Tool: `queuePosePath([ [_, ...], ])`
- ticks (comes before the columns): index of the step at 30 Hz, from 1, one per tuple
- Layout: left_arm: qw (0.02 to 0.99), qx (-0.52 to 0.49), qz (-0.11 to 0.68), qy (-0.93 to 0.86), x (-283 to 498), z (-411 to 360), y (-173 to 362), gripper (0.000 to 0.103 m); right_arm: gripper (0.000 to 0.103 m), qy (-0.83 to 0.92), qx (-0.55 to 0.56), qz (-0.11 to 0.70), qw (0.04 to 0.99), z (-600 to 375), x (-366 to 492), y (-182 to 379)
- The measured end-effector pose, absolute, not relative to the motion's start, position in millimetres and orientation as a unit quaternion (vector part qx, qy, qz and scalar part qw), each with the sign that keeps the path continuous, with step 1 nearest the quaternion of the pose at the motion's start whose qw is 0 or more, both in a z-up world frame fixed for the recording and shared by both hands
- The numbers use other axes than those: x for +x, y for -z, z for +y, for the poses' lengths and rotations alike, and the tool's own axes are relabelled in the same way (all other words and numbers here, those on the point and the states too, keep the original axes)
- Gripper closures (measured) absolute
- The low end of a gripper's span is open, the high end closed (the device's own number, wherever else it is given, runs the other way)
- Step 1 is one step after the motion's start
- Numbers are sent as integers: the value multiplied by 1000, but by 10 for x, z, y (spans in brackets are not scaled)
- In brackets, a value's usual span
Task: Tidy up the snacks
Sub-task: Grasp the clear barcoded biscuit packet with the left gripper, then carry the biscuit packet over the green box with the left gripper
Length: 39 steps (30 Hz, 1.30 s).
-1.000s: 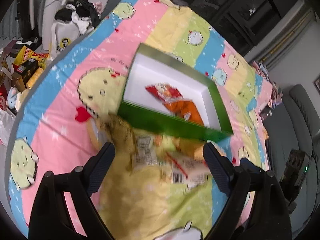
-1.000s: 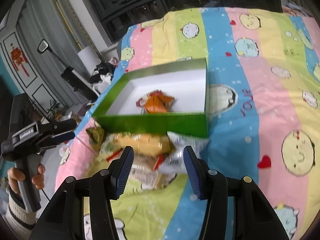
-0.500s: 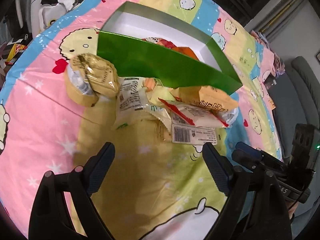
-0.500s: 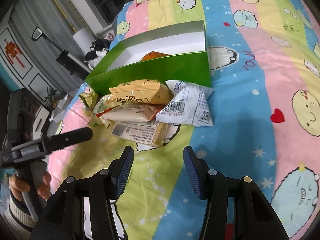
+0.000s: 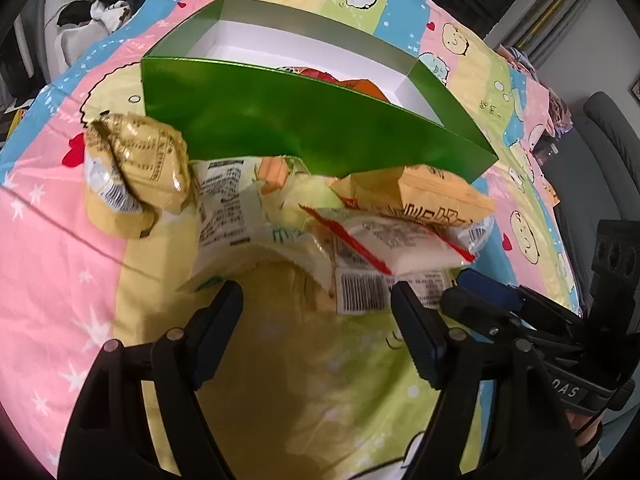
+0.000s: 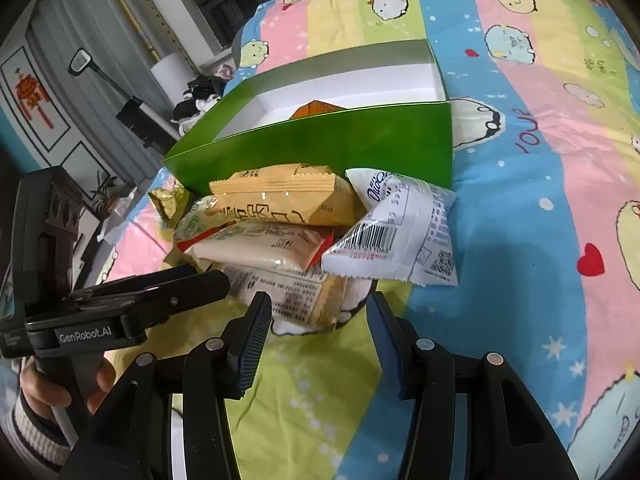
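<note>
On the striped blanket [image 6: 520,240], snack packets [image 6: 280,216] lay heaped against one green box's [image 6: 320,148] near wall. Left gripper [image 5: 316,300] had just been closing, empty; right gripper [image 6: 320,312] stood open, empty.

The open box [image 6: 320,148] lies on the bed [image 6: 520,208]. One snack packet [image 6: 316,110] lies inside it. A pile of snack packets [image 6: 280,232] lies on the bed against the box's near wall. In the right wrist view, the barcode packet [image 6: 400,236] forms the pile's right end; the crumpled packet [image 5: 140,160] lies at the left end.
</note>
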State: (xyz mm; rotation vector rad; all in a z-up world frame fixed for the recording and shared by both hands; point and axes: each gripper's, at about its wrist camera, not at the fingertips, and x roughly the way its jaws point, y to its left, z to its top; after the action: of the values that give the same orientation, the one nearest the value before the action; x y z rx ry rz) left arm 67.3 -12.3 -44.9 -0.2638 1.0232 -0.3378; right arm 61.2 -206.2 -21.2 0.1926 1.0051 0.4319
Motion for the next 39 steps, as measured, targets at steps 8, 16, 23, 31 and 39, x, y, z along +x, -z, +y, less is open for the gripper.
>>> queuePosePath([
  [8, 845, -111, 488, 186, 754, -286, 475, 59, 53, -219, 104, 482, 842, -1976, 747, 344],
  [16, 845, -115, 488, 184, 761, -284, 480, 61, 63, -225, 120, 483, 838, -2033, 741, 370],
  [23, 844, -127, 490, 180, 627, -268, 415, 61, 69, -217, 132, 476, 842, -2054, 603, 310],
  [31, 851, -128, 478, 174, 283, -250, 241, 61, 69, -220, 119, 468, 848, -2021, 307, 164],
  [39, 863, -133, 452, 180, 36, -254, -8, 63, 69, -223, 114, 445, 860, -2029, 100, -68],
])
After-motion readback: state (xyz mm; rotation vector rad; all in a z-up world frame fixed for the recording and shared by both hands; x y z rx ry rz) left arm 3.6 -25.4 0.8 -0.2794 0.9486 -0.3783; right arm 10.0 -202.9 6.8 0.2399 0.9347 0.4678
